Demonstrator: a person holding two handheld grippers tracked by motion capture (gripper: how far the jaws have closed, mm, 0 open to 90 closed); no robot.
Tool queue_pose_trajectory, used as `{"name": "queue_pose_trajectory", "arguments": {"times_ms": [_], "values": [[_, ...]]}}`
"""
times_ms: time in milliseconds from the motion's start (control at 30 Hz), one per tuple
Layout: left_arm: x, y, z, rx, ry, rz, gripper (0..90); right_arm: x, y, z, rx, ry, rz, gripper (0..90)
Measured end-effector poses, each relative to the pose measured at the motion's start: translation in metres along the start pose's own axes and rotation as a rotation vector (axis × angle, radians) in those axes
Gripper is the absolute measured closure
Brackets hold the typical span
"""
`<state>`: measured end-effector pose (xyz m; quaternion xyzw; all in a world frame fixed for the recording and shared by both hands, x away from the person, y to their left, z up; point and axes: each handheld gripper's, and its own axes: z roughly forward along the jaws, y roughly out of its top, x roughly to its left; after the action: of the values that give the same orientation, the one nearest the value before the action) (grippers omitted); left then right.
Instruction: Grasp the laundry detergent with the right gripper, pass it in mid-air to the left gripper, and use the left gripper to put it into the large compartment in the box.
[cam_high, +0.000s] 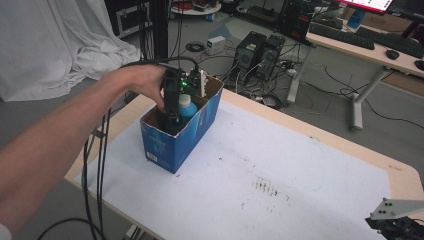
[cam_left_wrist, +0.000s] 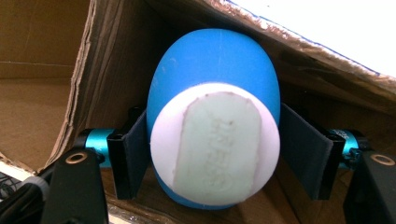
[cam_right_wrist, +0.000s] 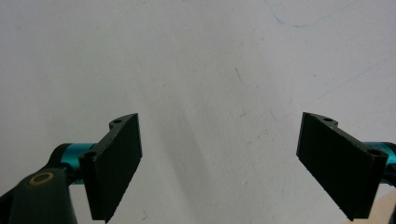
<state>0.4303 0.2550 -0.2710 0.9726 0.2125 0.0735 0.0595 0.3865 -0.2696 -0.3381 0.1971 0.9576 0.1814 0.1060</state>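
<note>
A: What is the high view giving you that the gripper views are not?

B: It is showing my left hand (cam_high: 145, 82) reaching down into the blue cardboard box (cam_high: 175, 142) at the far left of the white mat (cam_high: 280, 175), with my left gripper (cam_high: 172, 100) pointing down inside it. It is also showing the grey plate of my right gripper (cam_high: 395, 212) sitting well apart at the near right corner.

A: And the left gripper view?

B: It is looking straight along my jaws at the blue bottle (cam_left_wrist: 215, 121), white cap (cam_left_wrist: 215, 144) facing me. The bottle is sitting right between my two pads. The left pad is lying against its side; on the right I am seeing a thin gap, so I am not pressing on it. My jaws are standing narrowly apart, about bottle-wide. Brown box walls are rising just behind the bottle.

A: Your right gripper?

B: Its own view is showing the jaws spread wide over bare white mat (cam_right_wrist: 210, 70), holding nothing.
</note>
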Motion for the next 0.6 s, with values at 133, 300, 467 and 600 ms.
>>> {"name": "queue_pose_trajectory", "arguments": {"times_ms": [133,300,467,600], "values": [[0.002,-0.001,-0.005,-0.015,0.007,-0.019,27.3,0.0,0.0,0.0,0.001,0.001,0.0,13.6],[0.004,-0.001,-0.014,-0.018,0.027,-0.025,25.9,0.0,0.0,0.001,-0.001,0.002,0.001,13.6],[0.006,0.0,-0.025,-0.025,0.062,-0.031,25.7,0.001,-0.001,0.0,-0.003,0.001,-0.001,13.6],[0.005,0.002,-0.035,-0.022,0.077,-0.027,23.6,0.001,-0.002,0.0,-0.005,-0.001,0.001,13.6]]}}
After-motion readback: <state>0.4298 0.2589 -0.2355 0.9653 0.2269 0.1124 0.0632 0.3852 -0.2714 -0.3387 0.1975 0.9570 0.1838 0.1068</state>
